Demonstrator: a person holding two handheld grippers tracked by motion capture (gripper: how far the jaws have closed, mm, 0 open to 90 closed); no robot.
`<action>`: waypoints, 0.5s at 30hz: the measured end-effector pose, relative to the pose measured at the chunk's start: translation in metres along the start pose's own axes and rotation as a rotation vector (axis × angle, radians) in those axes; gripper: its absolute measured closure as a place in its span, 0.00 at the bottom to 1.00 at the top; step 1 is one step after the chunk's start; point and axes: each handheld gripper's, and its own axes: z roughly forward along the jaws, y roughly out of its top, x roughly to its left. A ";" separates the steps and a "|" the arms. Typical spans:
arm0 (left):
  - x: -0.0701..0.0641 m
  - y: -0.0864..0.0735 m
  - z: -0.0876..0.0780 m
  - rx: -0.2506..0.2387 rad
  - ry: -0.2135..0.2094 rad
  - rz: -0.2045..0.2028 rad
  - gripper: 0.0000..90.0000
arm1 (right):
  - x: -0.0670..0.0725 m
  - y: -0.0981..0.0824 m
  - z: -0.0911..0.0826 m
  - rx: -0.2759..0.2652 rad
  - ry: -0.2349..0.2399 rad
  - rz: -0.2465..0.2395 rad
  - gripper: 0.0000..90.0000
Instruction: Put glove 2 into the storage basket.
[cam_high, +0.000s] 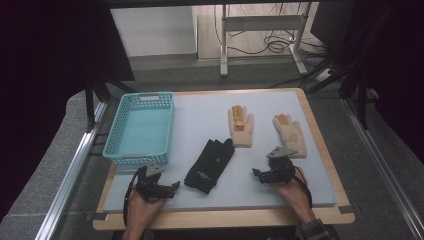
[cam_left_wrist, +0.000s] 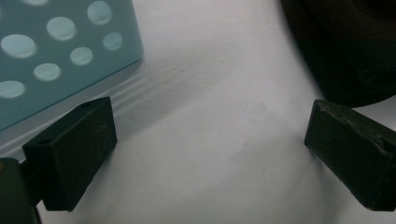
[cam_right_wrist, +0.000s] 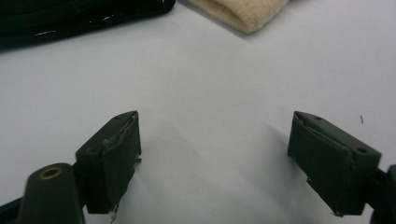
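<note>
A black glove (cam_high: 210, 165) lies flat on the pale mat between my two grippers. Farther back lie two cream gloves with orange fingertips, one (cam_high: 241, 125) near the middle and one (cam_high: 290, 133) to the right. My left gripper (cam_high: 174, 186) rests near the front left, open, with only bare mat between its jaws (cam_left_wrist: 210, 140); the black glove (cam_left_wrist: 345, 46) is just beyond its right jaw. My right gripper (cam_high: 256, 174) sits at the front right, open and empty over the mat (cam_right_wrist: 215, 144), with the black glove (cam_right_wrist: 70, 16) and a cream cuff (cam_right_wrist: 243, 14) ahead of it.
A light blue perforated basket (cam_high: 141, 129) stands empty at the back left of the mat; its wall (cam_left_wrist: 51, 56) is close to my left gripper. The wooden table edge (cam_high: 225, 217) runs along the front. Frames and cables stand on the floor beyond the table.
</note>
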 end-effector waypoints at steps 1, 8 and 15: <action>0.000 0.000 0.000 0.001 0.000 -0.001 0.03 | 0.000 0.000 0.000 0.000 0.001 0.001 0.18; 0.000 0.000 0.000 0.001 -0.003 -0.003 0.03 | 0.000 -0.001 0.001 -0.002 -0.010 0.002 0.16; 0.001 0.001 -0.001 0.011 -0.006 0.005 0.04 | 0.000 -0.001 0.001 -0.003 -0.011 0.002 0.16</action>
